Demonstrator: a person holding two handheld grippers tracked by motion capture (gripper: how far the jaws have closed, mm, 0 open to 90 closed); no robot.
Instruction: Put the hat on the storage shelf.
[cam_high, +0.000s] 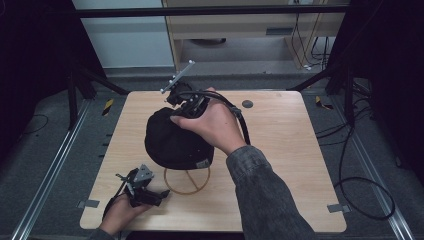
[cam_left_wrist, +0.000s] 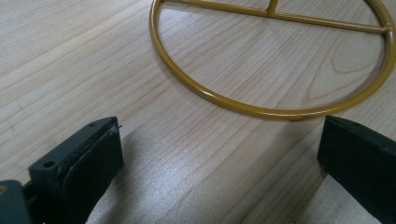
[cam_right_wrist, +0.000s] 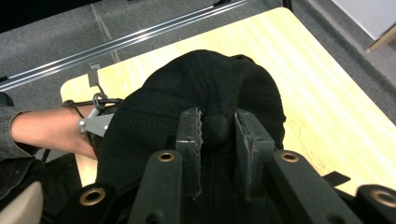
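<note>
While the left gripper (cam_high: 161, 193) rests low at the near left corner of the wooden table (cam_high: 280, 150), its jaws stand wide apart with nothing between them but bare tabletop. In the left gripper view the curved edge of a yellow wire ring (cam_left_wrist: 261, 111) lies on the wood just beyond the jaw tips, touching neither of them; this is the round foot of a stand, with a straight crossbar running across it. In the high view the same ring (cam_high: 187, 190) sits just to the right of the left gripper and partly under the cap.

Further right, near the middle of the table, the black cap (cam_high: 172, 142) sits raised above that ring. It is dark all over, made of a ribbed fabric, with a rounded crown and a small pale tag at its lower edge. The right gripper (cam_high: 175, 107) comes onto the crown from its far side, held in a hand (cam_high: 215, 125) with a grey sleeve behind it. In the right gripper view the jaws are nearly closed and pinch the small round button (cam_right_wrist: 215, 130) at the top of the cap, their ridged pads pressed against it on both sides.
</note>
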